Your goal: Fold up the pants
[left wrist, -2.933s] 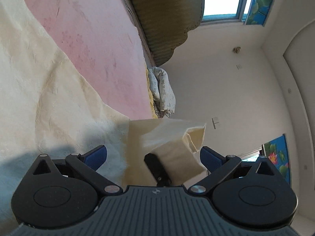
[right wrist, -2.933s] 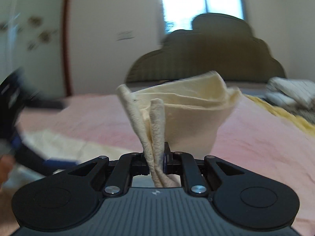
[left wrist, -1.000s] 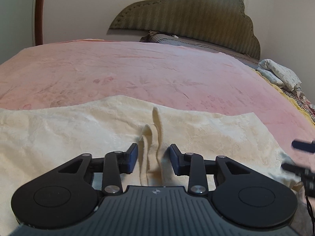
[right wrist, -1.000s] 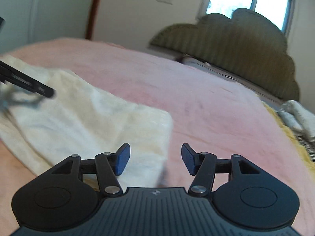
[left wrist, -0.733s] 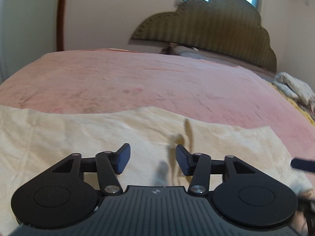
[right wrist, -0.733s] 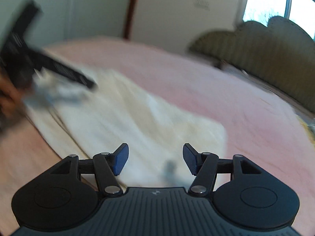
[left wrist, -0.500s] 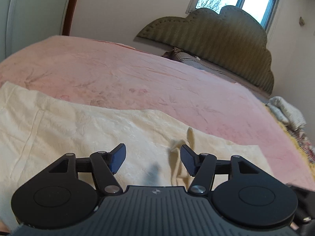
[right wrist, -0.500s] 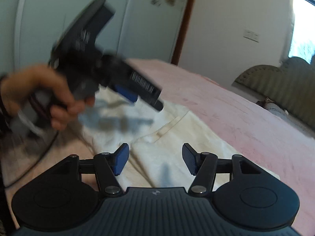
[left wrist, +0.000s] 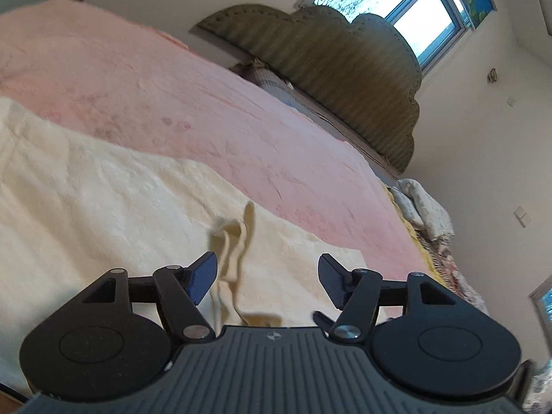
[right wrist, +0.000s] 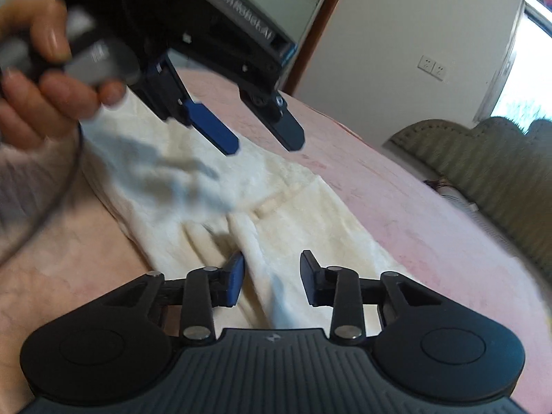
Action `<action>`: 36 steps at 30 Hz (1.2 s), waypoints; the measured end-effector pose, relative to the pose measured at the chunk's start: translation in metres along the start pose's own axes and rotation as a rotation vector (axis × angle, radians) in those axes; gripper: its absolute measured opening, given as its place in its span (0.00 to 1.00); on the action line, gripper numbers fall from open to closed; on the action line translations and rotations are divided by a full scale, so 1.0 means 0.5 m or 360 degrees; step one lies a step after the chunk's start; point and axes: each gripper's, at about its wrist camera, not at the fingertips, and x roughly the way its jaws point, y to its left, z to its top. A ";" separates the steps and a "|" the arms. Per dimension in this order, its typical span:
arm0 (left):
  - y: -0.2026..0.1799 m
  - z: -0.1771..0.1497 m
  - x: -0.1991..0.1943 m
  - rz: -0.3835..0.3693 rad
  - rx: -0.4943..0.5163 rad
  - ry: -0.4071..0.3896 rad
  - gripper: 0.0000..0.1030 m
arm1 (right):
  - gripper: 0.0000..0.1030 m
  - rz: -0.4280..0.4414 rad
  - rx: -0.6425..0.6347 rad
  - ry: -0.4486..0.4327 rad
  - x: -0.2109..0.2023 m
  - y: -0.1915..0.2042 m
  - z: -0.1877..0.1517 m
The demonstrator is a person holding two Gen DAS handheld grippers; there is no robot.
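Cream pants (left wrist: 103,200) lie spread on the pink bed, also in the right wrist view (right wrist: 283,220). A small bunched-up fold of cloth (left wrist: 234,238) stands just ahead of my left gripper (left wrist: 267,277), which is open and empty, tilted above the pants. My right gripper (right wrist: 272,279) is open and empty, low over the pants with cloth between its jaws. In the right wrist view the left gripper (right wrist: 262,138) hangs open above the pants, held by a hand (right wrist: 41,89).
The pink bedspread (left wrist: 172,96) runs back to an olive padded headboard (left wrist: 327,69). A rumpled white and yellow blanket (left wrist: 424,214) lies at the bed's right edge. A window (left wrist: 407,10) is behind the headboard.
Both grippers let go of the pants and opened. The left gripper lifted and tilted above the cloth; the right swung left toward the left gripper and its jaws narrowed slightly.
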 end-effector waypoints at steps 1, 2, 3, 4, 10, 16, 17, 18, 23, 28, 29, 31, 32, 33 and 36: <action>0.007 0.000 0.006 -0.0047 -0.0040 0.0036 0.65 | 0.24 -0.0026 -0.0065 0.0025 0.010 0.010 -0.003; 0.012 -0.001 0.012 -0.0092 -0.0079 0.0073 0.66 | 0.17 0.0010 -0.0072 0.0037 0.014 0.013 -0.006; 0.015 -0.002 0.016 -0.0133 -0.0115 0.0107 0.66 | 0.08 0.0072 -0.0041 0.0039 0.016 0.011 -0.010; 0.018 -0.004 0.021 -0.0179 -0.0155 0.0139 0.68 | 0.08 0.0095 -0.0010 0.0030 0.016 0.010 -0.014; 0.028 -0.013 0.063 -0.0379 -0.0346 0.0265 0.75 | 0.07 0.0266 0.0456 -0.0154 -0.016 -0.080 -0.022; 0.042 -0.028 0.102 -0.0292 -0.0409 0.0208 0.39 | 0.07 0.0375 0.0671 -0.0259 -0.038 -0.116 -0.023; 0.040 -0.026 0.101 -0.0275 -0.0380 0.0210 0.31 | 0.07 0.0371 0.0649 -0.0249 -0.035 -0.112 -0.020; 0.036 -0.027 0.098 -0.0239 -0.0337 0.0201 0.18 | 0.07 0.0366 0.0620 -0.0241 -0.033 -0.104 -0.019; -0.014 -0.046 0.072 0.0013 0.0011 0.0095 0.15 | 0.07 0.0389 0.0543 -0.0213 -0.026 -0.073 -0.019; 0.000 -0.083 0.093 0.0129 0.0106 0.0142 0.16 | 0.09 0.0470 0.0377 -0.0038 -0.016 -0.060 -0.022; 0.001 -0.085 0.095 0.0137 0.0122 0.0135 0.17 | 0.09 0.0514 0.0358 -0.0038 -0.028 -0.072 -0.023; 0.008 -0.087 0.093 0.0136 0.0125 0.0131 0.17 | 0.09 0.0543 0.0486 -0.0093 -0.053 -0.124 -0.026; 0.007 -0.088 0.093 0.0140 0.0129 0.0127 0.17 | 0.09 0.0501 0.0581 -0.0124 -0.061 -0.157 -0.029; 0.007 -0.089 0.093 0.0144 0.0137 0.0123 0.17 | 0.09 0.0438 0.0667 -0.0138 -0.064 -0.186 -0.035; 0.006 -0.094 0.090 0.0152 0.0158 0.0117 0.17 | 0.10 0.0151 0.0789 0.0043 -0.025 -0.249 -0.073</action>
